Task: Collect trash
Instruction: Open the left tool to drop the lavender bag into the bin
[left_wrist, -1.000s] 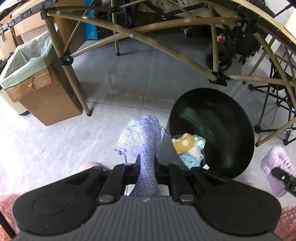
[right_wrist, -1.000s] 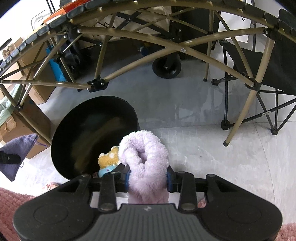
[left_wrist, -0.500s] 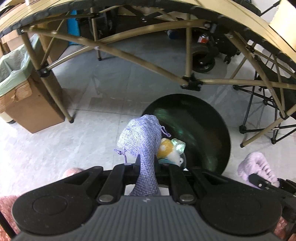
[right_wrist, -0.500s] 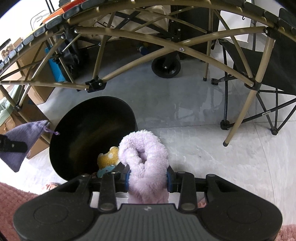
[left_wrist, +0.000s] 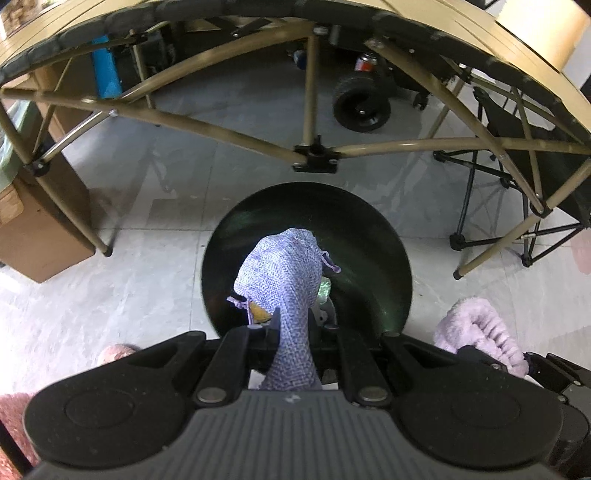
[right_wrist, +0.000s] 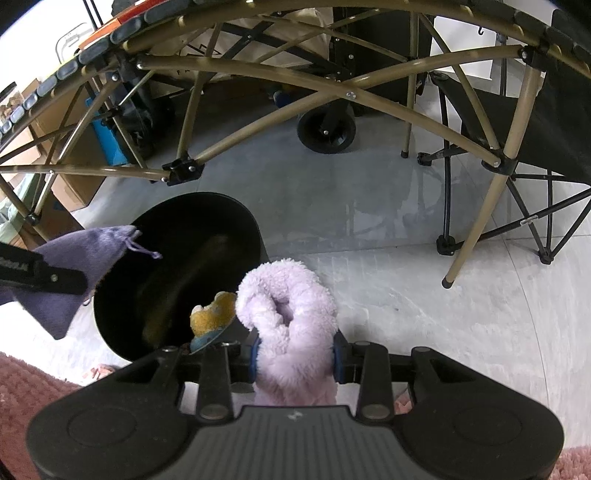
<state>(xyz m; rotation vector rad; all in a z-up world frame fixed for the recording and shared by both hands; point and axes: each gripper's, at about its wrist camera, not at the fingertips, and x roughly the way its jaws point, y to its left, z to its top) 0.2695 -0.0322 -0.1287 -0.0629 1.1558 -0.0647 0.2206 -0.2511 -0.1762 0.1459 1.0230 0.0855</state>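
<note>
Left gripper (left_wrist: 293, 325) jaws clamped tight on the purple drawstring pouch (left_wrist: 284, 273) — frame centre, over the black bin (left_wrist: 369, 236). Right gripper (right_wrist: 295, 350) jaws squeeze the fluffy lilac slipper (right_wrist: 291, 306) — lower centre, beside the bin.

You see a coarse woven cloth pouch (left_wrist: 284, 269) in matt lilac, and a fluffy fleece slipper (right_wrist: 291, 314). The black bin (left_wrist: 369, 236) looks like glossy plastic, its inside catching reflections. The floor tiles (right_wrist: 369, 221) shine smooth and grey. The table frame (left_wrist: 236, 136) is matt painted metal tubing.
</note>
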